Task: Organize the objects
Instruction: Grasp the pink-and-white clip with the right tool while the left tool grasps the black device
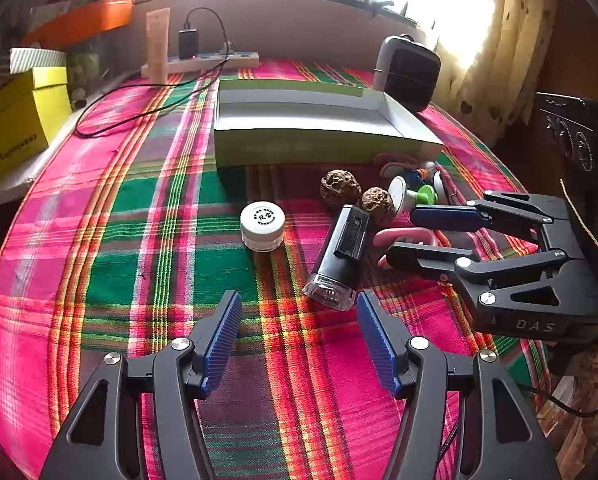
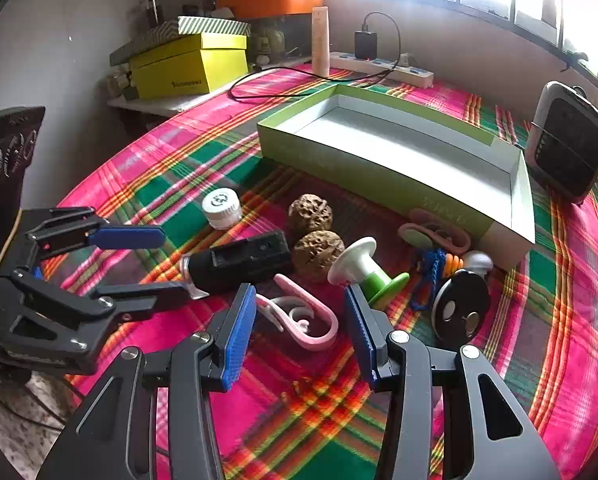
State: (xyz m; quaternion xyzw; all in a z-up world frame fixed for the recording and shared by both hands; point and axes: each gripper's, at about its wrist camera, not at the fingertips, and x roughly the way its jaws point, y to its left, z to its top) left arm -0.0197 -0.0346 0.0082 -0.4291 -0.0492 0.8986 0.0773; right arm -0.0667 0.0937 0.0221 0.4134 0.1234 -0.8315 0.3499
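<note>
On the plaid counter (image 2: 299, 408), both tools are held wide and empty; the right tool (image 2: 301, 316) frames a pink hook (image 2: 311, 320), judged next for the green tray (image 2: 383, 184).

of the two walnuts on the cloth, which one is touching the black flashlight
The walnut nearer the grippers, lying beside the white-and-green spool; it sits against the end of the black flashlight. The other walnut lies closer to the green box, apart from it.
</note>
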